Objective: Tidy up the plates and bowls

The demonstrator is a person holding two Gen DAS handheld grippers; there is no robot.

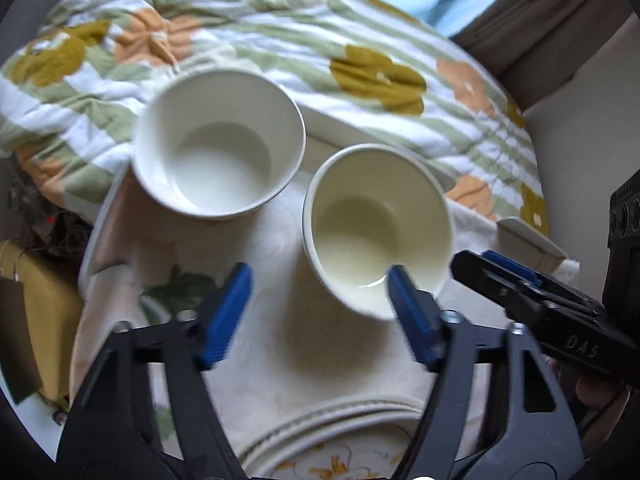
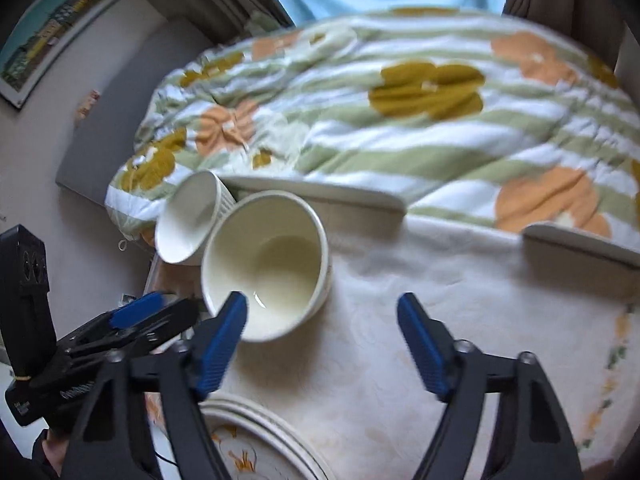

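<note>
Looking along the left tongs (image 1: pixel 320 304), we see their blue pads (image 1: pixel 226 316) spread wide and pinching nothing. One pad reaches in front of the near rim of the cream bowl (image 1: pixel 378 232), but whether it touches we cannot tell, because the picture is blurred. This bowl stands upright on the pale tablecloth (image 1: pixel 280 344). A white bowl (image 1: pixel 218 146) stands farther back and to the left, close to the cream one but apart from it in this view. A stack of plates (image 1: pixel 340 444) with an orange flower pattern lies at the near edge, between the arms of the tongs.

From the other side, the right tongs (image 2: pixel 322 340) are also spread wide and hold nothing; their left pad (image 2: pixel 222 344) overlaps the near rim of the cream bowl (image 2: pixel 266 264). Here the white bowl (image 2: pixel 192 220) (its outside is ribbed) looks to be just behind the cream one, maybe touching. The plates (image 2: pixel 256 440) lie at the lower left. Behind the table we see a quilt (image 2: pixel 400 120) with green stripes and flowers, and a framed picture (image 2: pixel 48 32) hangs on the wall.
</note>
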